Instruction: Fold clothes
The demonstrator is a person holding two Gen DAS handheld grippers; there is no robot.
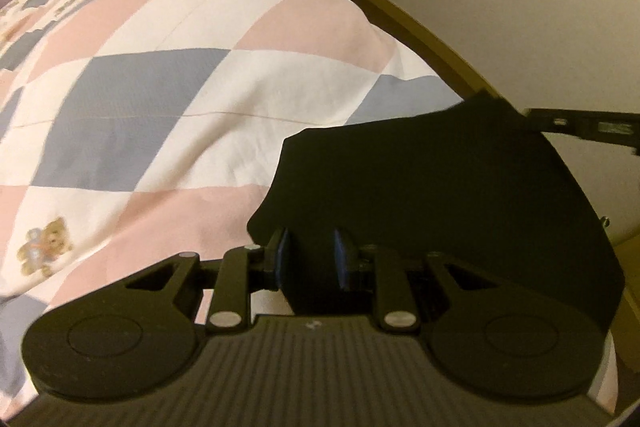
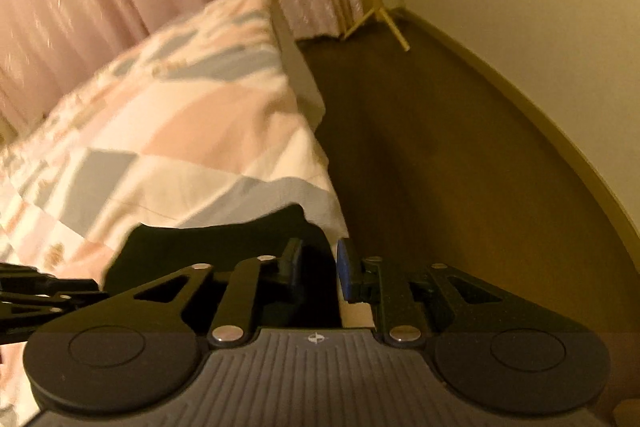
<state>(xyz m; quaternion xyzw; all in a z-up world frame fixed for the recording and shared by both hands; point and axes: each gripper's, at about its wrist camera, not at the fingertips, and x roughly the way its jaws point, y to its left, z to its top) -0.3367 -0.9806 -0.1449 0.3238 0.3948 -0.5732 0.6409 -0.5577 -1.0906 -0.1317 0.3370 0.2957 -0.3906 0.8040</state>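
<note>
Between both grippers' jaws, black garment [image 1: 460, 179] hangs above quilt [image 1: 168, 99].

Left hand-held gripper [image 1: 308, 259] and right hand-held gripper [image 2: 318, 267], both angled downward, each clamped on black cloth [image 1: 440, 179].

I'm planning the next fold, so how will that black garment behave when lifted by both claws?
The black garment will probably sag: it already drapes loosely between the left claw and right claw. It looks thin, so likely light. Its free edge may swing over the quilt.
</note>
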